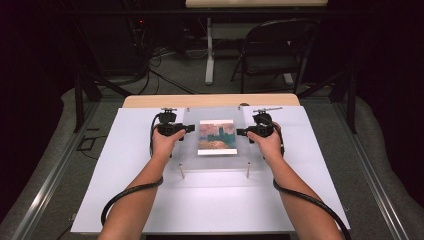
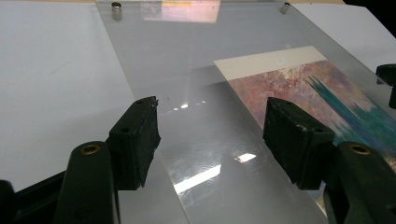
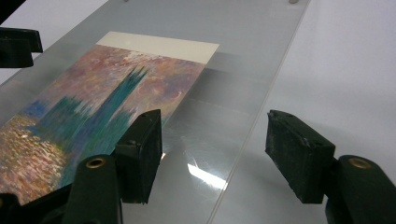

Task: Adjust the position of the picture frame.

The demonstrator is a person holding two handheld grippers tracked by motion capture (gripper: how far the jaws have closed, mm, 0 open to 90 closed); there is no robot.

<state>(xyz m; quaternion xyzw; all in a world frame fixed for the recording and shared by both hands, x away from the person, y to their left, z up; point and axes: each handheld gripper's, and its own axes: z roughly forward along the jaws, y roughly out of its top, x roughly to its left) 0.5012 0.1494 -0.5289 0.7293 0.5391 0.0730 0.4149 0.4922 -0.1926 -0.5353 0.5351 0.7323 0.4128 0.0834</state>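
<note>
A white table [image 1: 125, 165] carries a clear acrylic sheet [image 1: 215, 162] raised on 4 small metal posts [image 1: 181, 171]. A painted print [image 1: 217, 136] in pinks, teal and orange lies flat near the middle of the sheet area, seen through the clear panel. The left tongs [image 1: 189, 129] sit at the sheet's left edge, jaws apart, one on either side of that edge, gripping nothing. The right tongs [image 1: 241, 132] sit at the sheet's right edge, jaws likewise apart astride the edge, not clamped on it.
</note>
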